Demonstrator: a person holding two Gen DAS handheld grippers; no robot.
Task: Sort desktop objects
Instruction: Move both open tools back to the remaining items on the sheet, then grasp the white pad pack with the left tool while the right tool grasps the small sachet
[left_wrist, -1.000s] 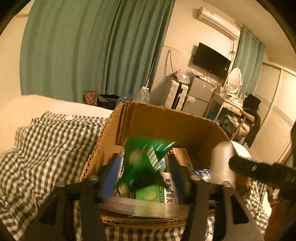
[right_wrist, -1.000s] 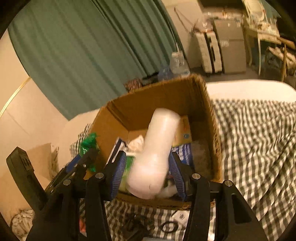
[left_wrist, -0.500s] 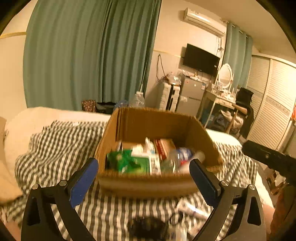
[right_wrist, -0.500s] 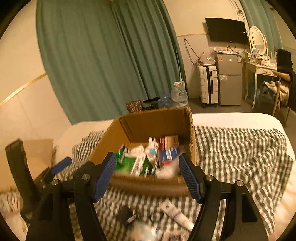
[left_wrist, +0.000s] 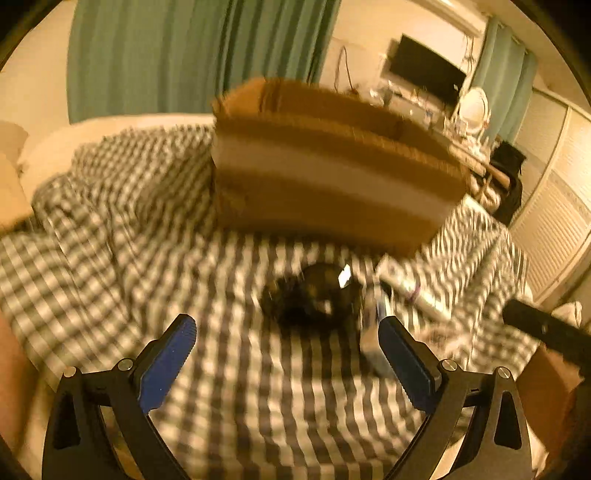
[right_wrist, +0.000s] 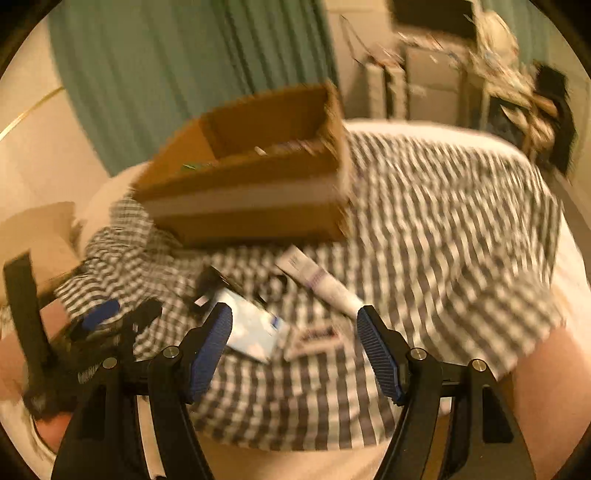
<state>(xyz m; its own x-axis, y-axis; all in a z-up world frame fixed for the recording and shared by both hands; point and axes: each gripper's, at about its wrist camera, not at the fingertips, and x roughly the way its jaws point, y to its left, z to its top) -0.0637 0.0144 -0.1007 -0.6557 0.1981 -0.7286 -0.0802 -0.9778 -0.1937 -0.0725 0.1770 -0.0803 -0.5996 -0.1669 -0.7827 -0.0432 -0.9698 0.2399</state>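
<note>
Sorting partly done: both claws empty, loose items remain on the bed.
Left claw (left_wrist: 287, 345) and right claw (right_wrist: 294, 334) gape wide, gripping nothing; centre frame lie a flat white-blue packet (right_wrist: 253, 328), black blurred object (left_wrist: 310, 299) and white tube (right_wrist: 319, 282); beyond, the brown cardboard box (right_wrist: 255, 195) already holds items.

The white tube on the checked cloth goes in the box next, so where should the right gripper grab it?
Grip the white squeeze tube across its mid-body, coming from above with the right gripper turned crosswise, since it lies flat and diagonal on the checked cloth.
</note>
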